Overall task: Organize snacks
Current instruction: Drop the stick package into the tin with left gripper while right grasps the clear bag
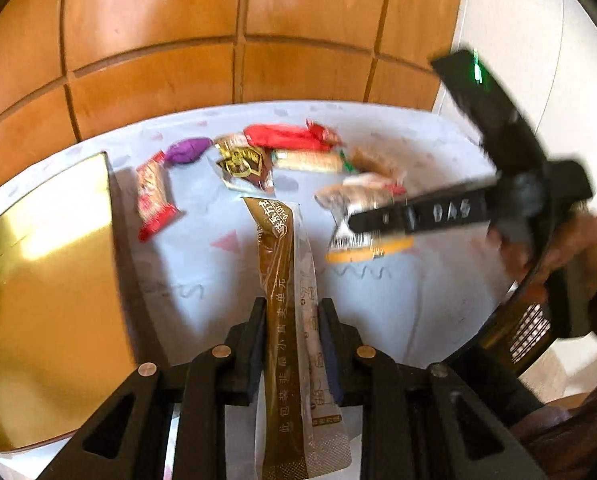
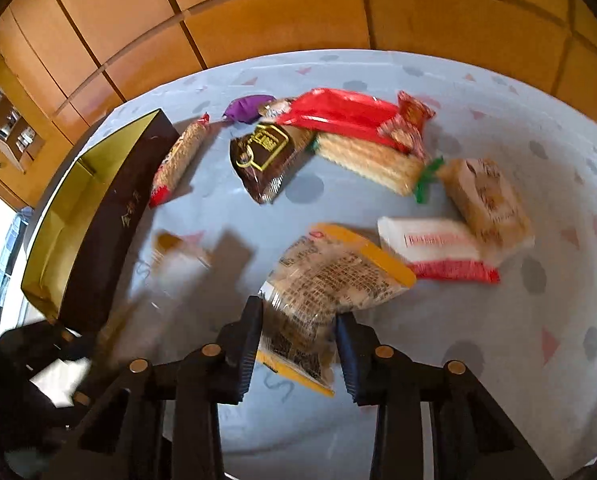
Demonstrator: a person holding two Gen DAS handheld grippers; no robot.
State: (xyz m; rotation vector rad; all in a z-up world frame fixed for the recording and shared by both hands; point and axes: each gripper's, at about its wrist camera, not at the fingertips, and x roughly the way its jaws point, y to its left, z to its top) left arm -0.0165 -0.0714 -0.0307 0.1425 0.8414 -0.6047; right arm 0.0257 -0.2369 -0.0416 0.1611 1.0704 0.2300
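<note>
Long brown-and-clear snack stick (image 1: 288, 320) pinched in the left gripper (image 1: 292, 344), its lower end cut off, right gripper (image 2: 298, 344) narrow around a blurred yellow-edged packet (image 2: 338, 276), contact unclear, snacks mid-table (image 2: 498, 340), gold box (image 1: 50, 280) at left edge.

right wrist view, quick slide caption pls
Right gripper fingers close around a yellow-edged snack packet on the table, box at left.

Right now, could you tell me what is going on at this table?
A person is sorting snacks with a gripper in each hand. The left gripper is shut on a long brown stick pack, beside the open gold-lined box. The right gripper straddles a clear packet with a yellow edge; whether its pads press on it I cannot tell. Other snacks lie loose on the tablecloth, among them a purple candy and a long red pack.
</note>
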